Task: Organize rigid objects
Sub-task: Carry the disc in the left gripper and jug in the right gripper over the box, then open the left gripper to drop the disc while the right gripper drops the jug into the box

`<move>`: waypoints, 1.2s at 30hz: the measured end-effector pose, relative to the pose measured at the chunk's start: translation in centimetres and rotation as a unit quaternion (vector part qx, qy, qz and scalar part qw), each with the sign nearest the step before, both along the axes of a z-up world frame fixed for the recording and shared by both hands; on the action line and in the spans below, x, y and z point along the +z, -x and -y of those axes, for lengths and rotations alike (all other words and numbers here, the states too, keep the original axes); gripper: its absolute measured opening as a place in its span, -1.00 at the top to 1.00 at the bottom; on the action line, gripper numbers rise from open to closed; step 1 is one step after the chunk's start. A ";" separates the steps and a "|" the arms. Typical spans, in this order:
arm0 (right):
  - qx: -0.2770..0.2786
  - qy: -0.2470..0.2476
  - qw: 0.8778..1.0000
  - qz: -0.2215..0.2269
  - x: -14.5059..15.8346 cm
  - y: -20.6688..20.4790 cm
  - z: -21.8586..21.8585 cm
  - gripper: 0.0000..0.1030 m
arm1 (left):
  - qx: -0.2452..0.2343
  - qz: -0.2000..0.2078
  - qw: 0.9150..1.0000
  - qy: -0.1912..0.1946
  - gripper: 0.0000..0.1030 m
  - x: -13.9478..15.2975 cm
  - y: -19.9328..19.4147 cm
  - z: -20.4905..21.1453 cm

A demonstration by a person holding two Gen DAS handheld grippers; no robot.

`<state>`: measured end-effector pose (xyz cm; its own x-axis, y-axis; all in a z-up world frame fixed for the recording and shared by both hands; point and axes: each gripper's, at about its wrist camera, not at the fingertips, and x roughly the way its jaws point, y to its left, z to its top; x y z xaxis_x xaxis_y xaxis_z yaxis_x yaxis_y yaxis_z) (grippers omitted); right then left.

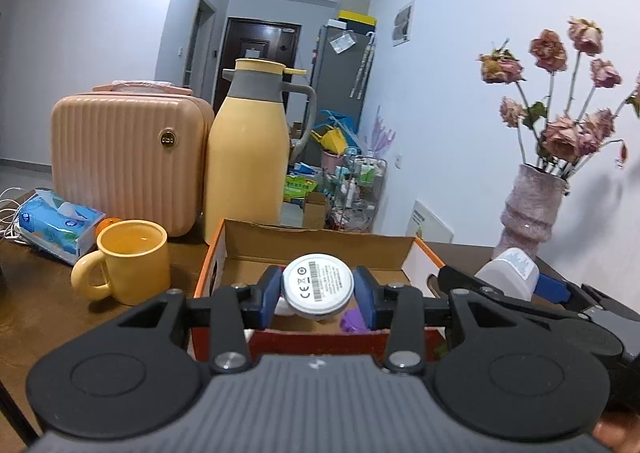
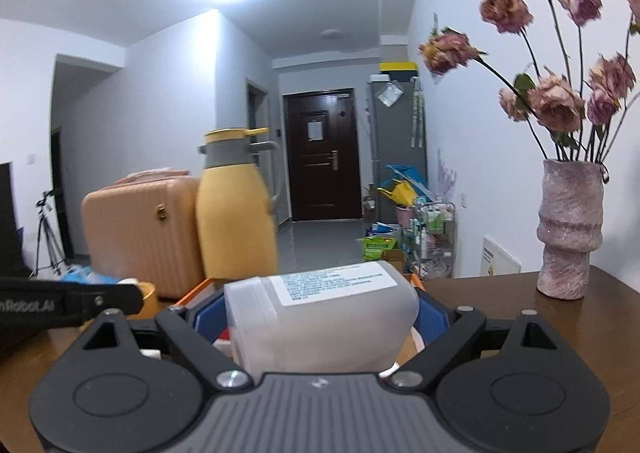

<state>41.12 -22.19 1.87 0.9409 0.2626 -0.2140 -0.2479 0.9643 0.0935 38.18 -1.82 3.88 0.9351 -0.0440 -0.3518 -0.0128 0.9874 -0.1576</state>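
Left tongs [image 1: 318, 293]: clenched on white puck [image 1: 318, 287], lower centre of left view, above open box [image 1: 320, 249].
Right tongs [image 2: 320, 323]: spread wide yet gripping white jug [image 2: 320, 313], lower centre of right view; also seen lower right of left view.
Puck handling: stiff, likely light, smooth rim, probably slippery; best pinched across the round edge, as now.
Jug handling: stiff plastic, bulky, maybe heavy if filled; best taken across the flat sides, label up.
Box: on table [image 2: 520, 325], centre, in front of flask [image 1: 246, 149].
Nearby: mug [image 1: 130, 261] left, vase [image 2: 570, 229] right.
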 end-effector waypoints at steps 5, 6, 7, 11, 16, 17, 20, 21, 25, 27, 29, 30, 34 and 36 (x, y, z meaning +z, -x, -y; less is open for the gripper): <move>-0.025 -0.002 1.000 -0.007 -0.6 -2.6 0.0 -0.79 | 0.019 -0.014 1.000 -0.005 0.22 -0.9 -2.8 0.1; -0.029 -0.001 1.000 -0.007 -0.7 -3.0 0.0 -0.79 | 0.023 -0.017 1.000 -0.007 0.22 -1.0 -3.5 0.1; -0.032 0.000 0.999 -0.007 -0.7 -3.3 0.0 -0.79 | 0.027 -0.019 0.999 -0.007 0.22 -1.2 -4.1 0.0; -0.036 0.002 0.999 -0.012 -1.2 -4.5 -0.1 -0.79 | 0.037 -0.029 0.999 -0.013 0.22 -2.0 -6.3 -0.3; -0.040 0.010 0.999 -0.020 -1.6 -6.0 -0.1 -0.79 | 0.046 -0.043 0.998 -0.015 0.22 -2.9 -8.6 -0.7; -0.040 0.010 0.999 -0.021 -1.7 -6.4 0.0 -0.79 | 0.047 -0.044 0.998 -0.016 0.22 -3.0 -8.9 -0.8; -0.041 0.015 0.999 -0.023 -1.8 -7.3 -0.2 -0.79 | 0.052 -0.045 0.997 -0.023 0.22 -3.2 -9.8 -0.8; -0.041 0.018 0.999 -0.024 -1.9 -7.5 -0.3 -0.79 | 0.054 -0.046 0.997 -0.024 0.21 -3.2 -10.1 -0.8; -0.039 0.030 0.998 -0.027 -2.2 -8.4 -0.8 -0.79 | 0.057 -0.050 0.997 -0.028 0.21 -3.4 -11.2 -0.8; -0.037 0.035 0.998 -0.029 -2.3 -8.8 -1.0 -0.79 | 0.059 -0.051 0.996 -0.033 0.21 -3.5 -11.8 -0.7; -0.036 0.042 0.998 -0.032 -2.5 -9.3 -1.3 -0.79 | 0.059 -0.052 0.996 -0.036 0.21 -3.6 -12.2 -0.6; -0.036 0.046 0.998 -0.034 -2.6 -9.5 -1.4 -0.79 | 0.059 -0.054 0.996 -0.038 0.21 -3.7 -12.5 -0.6; -0.040 0.058 0.997 -0.039 -2.9 -10.1 -1.9 -0.79 | 0.059 -0.063 0.995 -0.049 0.21 -4.1 -13.4 -0.4; -0.039 0.060 0.997 -0.041 -3.0 -10.5 -1.9 -0.79 | 0.062 -0.066 0.995 -0.052 0.21 -4.3 -13.7 -0.4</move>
